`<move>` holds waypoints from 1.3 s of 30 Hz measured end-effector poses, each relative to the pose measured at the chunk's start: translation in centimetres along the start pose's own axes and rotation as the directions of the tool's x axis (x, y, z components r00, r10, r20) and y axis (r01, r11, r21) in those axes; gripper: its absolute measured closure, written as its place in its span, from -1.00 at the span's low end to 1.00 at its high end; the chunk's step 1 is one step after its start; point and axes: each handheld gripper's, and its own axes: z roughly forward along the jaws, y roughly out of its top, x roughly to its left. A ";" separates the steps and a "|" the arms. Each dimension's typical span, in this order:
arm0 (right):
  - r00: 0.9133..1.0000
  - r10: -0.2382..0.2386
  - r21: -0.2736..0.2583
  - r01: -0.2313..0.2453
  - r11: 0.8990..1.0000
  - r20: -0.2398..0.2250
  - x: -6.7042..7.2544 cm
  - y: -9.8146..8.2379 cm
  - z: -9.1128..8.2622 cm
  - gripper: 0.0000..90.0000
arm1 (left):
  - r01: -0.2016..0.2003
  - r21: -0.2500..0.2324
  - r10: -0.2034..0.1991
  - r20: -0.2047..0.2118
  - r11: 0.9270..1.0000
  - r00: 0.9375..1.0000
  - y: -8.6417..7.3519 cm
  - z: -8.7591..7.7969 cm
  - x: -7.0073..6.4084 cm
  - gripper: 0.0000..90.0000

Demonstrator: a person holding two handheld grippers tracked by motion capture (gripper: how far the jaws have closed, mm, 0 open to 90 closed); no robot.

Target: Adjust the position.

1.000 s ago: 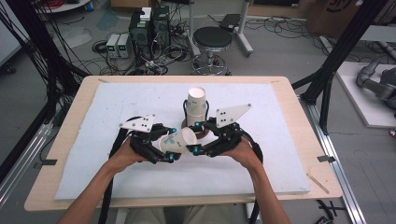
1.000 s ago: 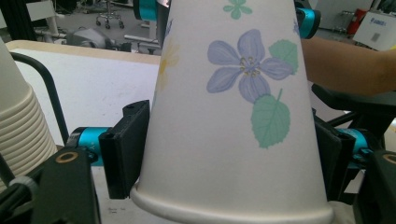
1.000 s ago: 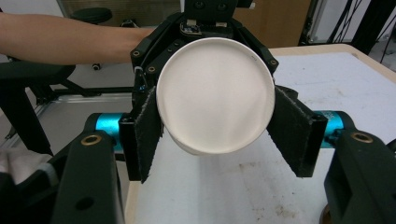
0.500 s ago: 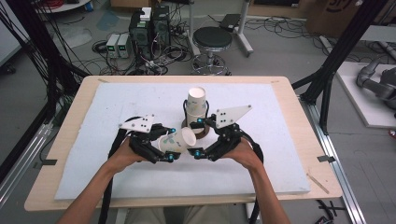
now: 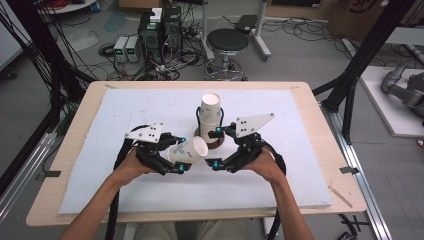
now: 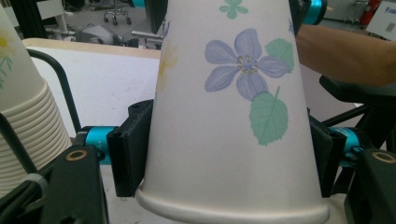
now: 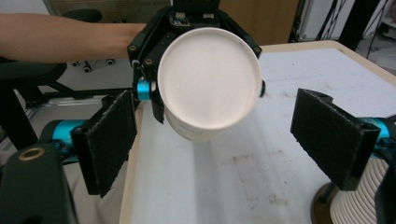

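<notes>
A flower-printed paper cup [image 5: 187, 150] lies on its side above the white mat, and my left gripper [image 5: 182, 155] is shut on it. In the left gripper view the black pads press both sides of the cup [image 6: 224, 116] near its rolled rim; these jaws have just been closing further on it. My right gripper [image 5: 216, 148] stands open just right of the cup. In the right gripper view the cup's round white end [image 7: 210, 79] faces me, in front of the two spread pads [image 7: 334, 135] and clear of them. These jaws opened within the last second.
A stack of the same cups [image 5: 210, 112] stands upside down in a black wire holder on a brown base, just behind the grippers. The white mat [image 5: 300, 150] covers the wooden table. A stool [image 5: 227, 42], computers and cables are on the floor beyond.
The right gripper's jaws, which were against the cup's end, have spread wide and let go of it. The left gripper keeps the cup; both hands stay in place.
</notes>
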 end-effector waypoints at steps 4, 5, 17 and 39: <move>1.000 0.004 0.022 -0.004 1.000 0.018 0.0 -0.2 -0.5 -0.67 | 0.006 0.016 -0.006 -0.013 1.000 1.000 0.1 -0.6 -0.2 -0.31; 1.000 0.004 0.022 -0.004 1.000 0.018 0.0 -0.2 -0.5 -0.67 | 0.006 0.016 -0.006 -0.013 1.000 1.000 0.1 -0.6 -0.2 -0.31; 0.998 -0.019 0.184 0.007 0.983 0.063 0.3 0.1 -0.4 -0.67 | 0.024 0.149 -0.014 -0.073 0.988 0.997 0.9 -2.3 -0.6 -0.29; 0.993 -0.101 0.461 0.061 0.885 0.062 0.2 1.4 1.6 -0.64 | 0.030 0.525 0.047 -0.132 0.851 0.990 3.5 -1.7 -0.9 -0.29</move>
